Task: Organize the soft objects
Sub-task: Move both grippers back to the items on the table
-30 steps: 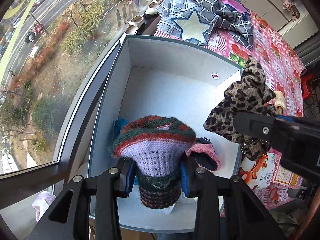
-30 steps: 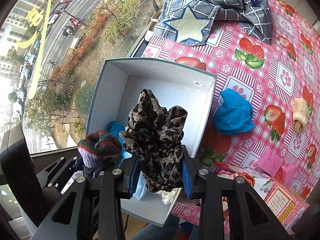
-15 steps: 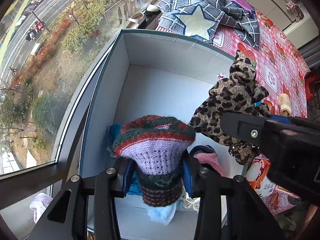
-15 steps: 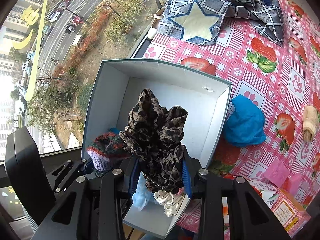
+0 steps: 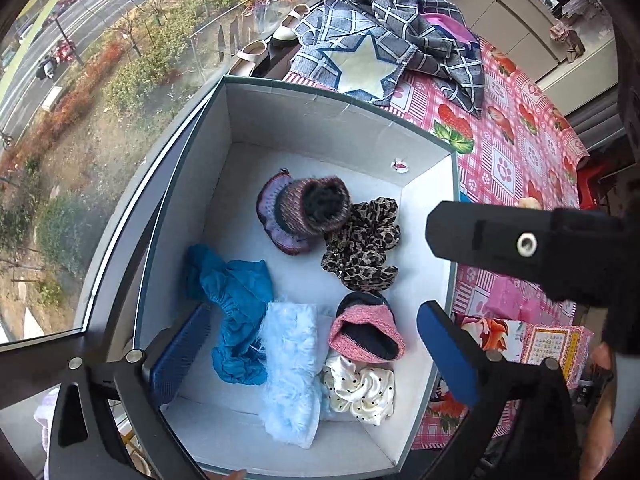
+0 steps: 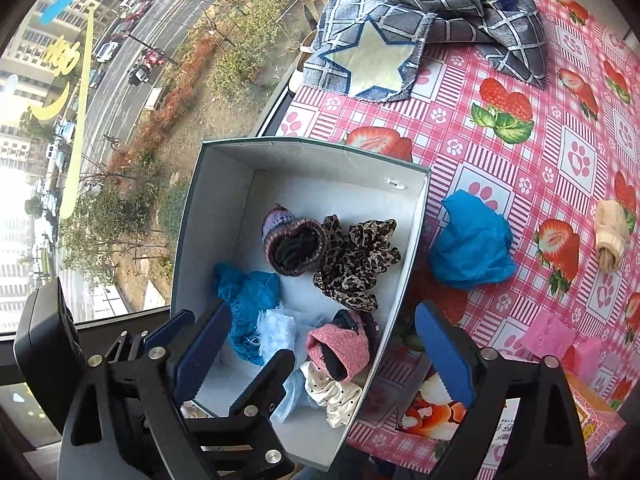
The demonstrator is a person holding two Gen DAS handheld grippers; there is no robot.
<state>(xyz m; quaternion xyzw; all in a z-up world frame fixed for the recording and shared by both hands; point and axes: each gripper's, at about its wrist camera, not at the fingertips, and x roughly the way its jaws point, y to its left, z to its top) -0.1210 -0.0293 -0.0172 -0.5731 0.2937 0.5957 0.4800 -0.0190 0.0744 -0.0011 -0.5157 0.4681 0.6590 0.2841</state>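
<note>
Both my jaws have just been opening and now stand wide and empty: the striped purple knitted hat (image 5: 306, 214) and leopard-print fabric scrunchie (image 5: 360, 248) lie in the white cardboard box (image 5: 320, 116). Crumpled blue cloth (image 6: 470, 242) waits on the worktop (image 6: 520, 152).

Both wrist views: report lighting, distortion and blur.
Left wrist view: even daylight, soft shadows inside the box; fisheye bends its rim and the window frame; sharp. Right wrist view: blown-out glare at the left edge, tablecloth curves, dark corner vignetting.
</note>
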